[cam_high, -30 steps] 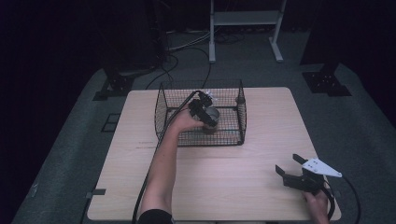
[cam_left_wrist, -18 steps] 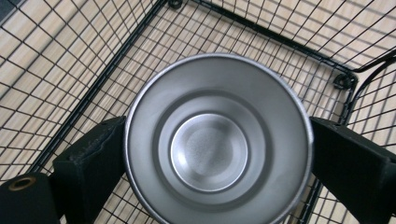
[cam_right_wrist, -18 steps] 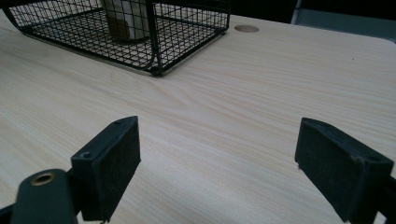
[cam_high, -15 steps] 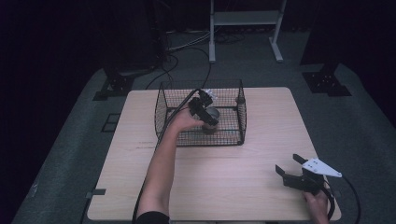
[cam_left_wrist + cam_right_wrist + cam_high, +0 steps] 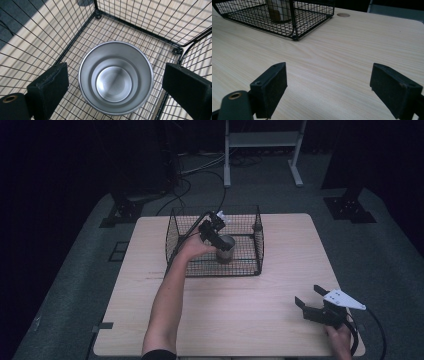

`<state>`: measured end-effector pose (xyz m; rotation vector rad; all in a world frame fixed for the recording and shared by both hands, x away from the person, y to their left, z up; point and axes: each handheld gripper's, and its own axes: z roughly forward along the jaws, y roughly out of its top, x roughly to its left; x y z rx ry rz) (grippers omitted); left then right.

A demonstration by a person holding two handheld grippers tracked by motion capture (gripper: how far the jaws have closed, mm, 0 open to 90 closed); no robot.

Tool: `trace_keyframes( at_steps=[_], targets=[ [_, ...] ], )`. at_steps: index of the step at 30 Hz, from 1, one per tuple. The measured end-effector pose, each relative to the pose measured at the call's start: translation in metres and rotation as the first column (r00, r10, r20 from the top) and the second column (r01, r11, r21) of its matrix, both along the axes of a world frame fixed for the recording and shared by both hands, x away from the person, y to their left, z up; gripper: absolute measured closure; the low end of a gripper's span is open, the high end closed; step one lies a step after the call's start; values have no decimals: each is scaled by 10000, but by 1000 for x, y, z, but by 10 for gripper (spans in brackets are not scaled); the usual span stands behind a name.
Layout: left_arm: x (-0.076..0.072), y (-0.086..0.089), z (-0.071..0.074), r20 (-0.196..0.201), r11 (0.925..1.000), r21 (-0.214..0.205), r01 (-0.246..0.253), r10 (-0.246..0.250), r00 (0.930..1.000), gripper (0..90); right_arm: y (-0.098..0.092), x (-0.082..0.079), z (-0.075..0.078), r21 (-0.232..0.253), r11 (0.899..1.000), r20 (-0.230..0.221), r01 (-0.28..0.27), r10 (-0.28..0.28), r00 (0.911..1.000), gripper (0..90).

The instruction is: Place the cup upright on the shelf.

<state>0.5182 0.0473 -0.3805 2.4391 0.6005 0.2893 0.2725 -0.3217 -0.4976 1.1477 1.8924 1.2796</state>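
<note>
Left claw hangs above the round shiny steel cup, looking straight down into it; its jaws have just been opening and now stand apart on either side of the rim, the pads clear of the metal, gripping nothing. That cup stands upright on the floor of the black wire-mesh basket, near a corner, and the basket sits toward the far middle of the pale wooden counter. Right claw rests low over bare wood at the near right corner of the counter, well apart from the basket, its jaws spread wide with nothing between them.
</note>
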Motion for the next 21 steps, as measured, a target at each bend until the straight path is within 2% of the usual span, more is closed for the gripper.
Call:
trace_keyframes(
  at_steps=[1, 2, 7, 10, 17, 21],
  targets=[
    [0, 0, 0, 0, 10000, 0, 0, 0, 10000, 61, 0, 0, 0, 0, 10000, 0, 0, 0, 10000, 135],
    [-3, 2, 5, 82, 9998, -195, 8, -6, 10000, 61, 0, 0, 0, -9, 10000, -11, 1, -1, 10000, 135],
    [-11, 5, 14, 267, 9995, -295, 124, -116, 9996, 61, 0, 0, 0, -5, 10000, -13, 25, -25, 10000, 135],
    [-20, 6, 21, 440, 9984, -512, 240, -218, 9988, 62, 0, 0, 0, -10, 10000, -17, 43, -43, 10000, 135],
    [-33, 13, 27, 628, 9948, -941, 389, -331, 9975, 62, 1, 0, 0, -118, 9999, -26, 74, -74, 10000, 135],
    [-39, 18, 27, 674, 9943, -965, 451, -387, 9970, 62, 2, 0, 0, -162, 9998, -25, 100, -101, 9999, 135]
  ],
)
